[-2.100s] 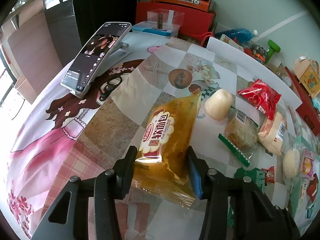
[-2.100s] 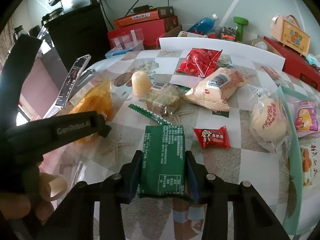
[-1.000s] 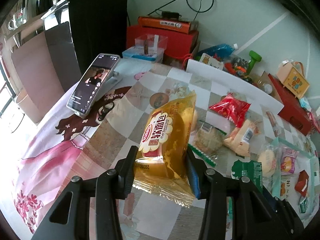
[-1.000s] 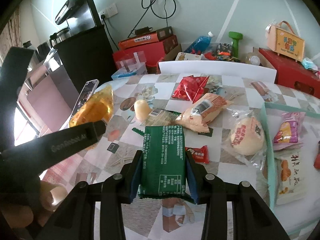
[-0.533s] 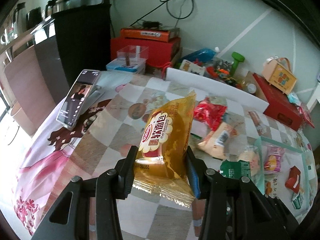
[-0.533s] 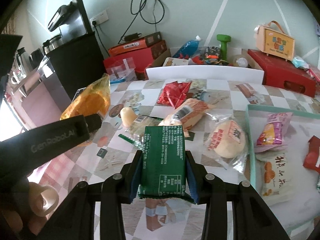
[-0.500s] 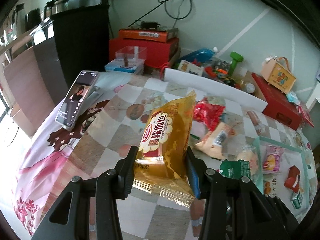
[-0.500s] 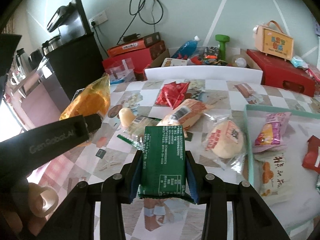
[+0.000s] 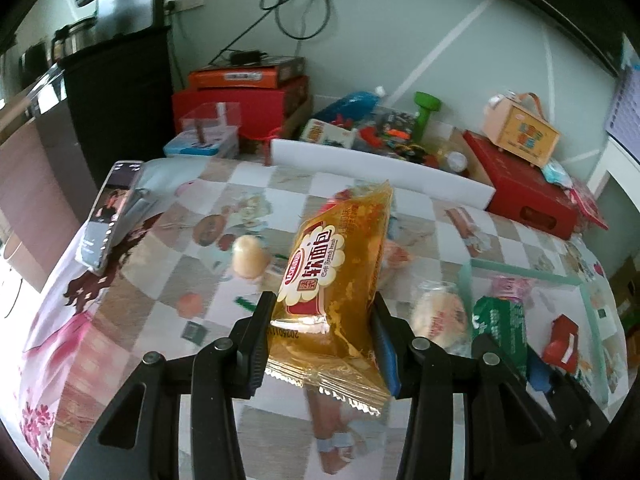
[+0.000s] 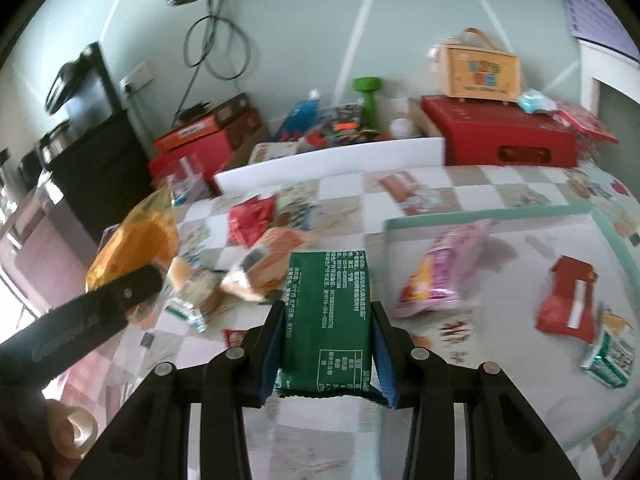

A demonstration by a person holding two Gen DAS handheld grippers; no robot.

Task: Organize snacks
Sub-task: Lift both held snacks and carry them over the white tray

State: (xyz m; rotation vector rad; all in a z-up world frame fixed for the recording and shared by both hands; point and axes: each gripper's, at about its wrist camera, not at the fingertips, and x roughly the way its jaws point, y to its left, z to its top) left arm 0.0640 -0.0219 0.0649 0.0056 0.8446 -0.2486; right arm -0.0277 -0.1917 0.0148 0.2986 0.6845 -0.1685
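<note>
My left gripper (image 9: 320, 320) is shut on a yellow soft-bread packet (image 9: 336, 276) and holds it above the table. My right gripper (image 10: 326, 320) is shut on a green snack packet (image 10: 328, 312), held in the air next to the near left corner of a teal-rimmed tray (image 10: 480, 216). The green packet also shows in the left wrist view (image 9: 500, 328), and the yellow packet in the right wrist view (image 10: 136, 240). The tray holds a pink packet (image 10: 440, 276), a red packet (image 10: 568, 304) and a small green-white packet (image 10: 610, 356).
Loose snacks lie on the tablecloth left of the tray: a red bag (image 10: 250, 224), an orange bread packet (image 10: 264, 264), a cracker pack (image 10: 196, 288), a cream jelly cup (image 9: 248, 256), a round bun (image 9: 440, 316). A phone (image 9: 108, 216) leans at far left. Boxes line the back.
Both grippers have lifted and swung right toward the tray, each still holding its packet. The tray now fills more of the right wrist view.
</note>
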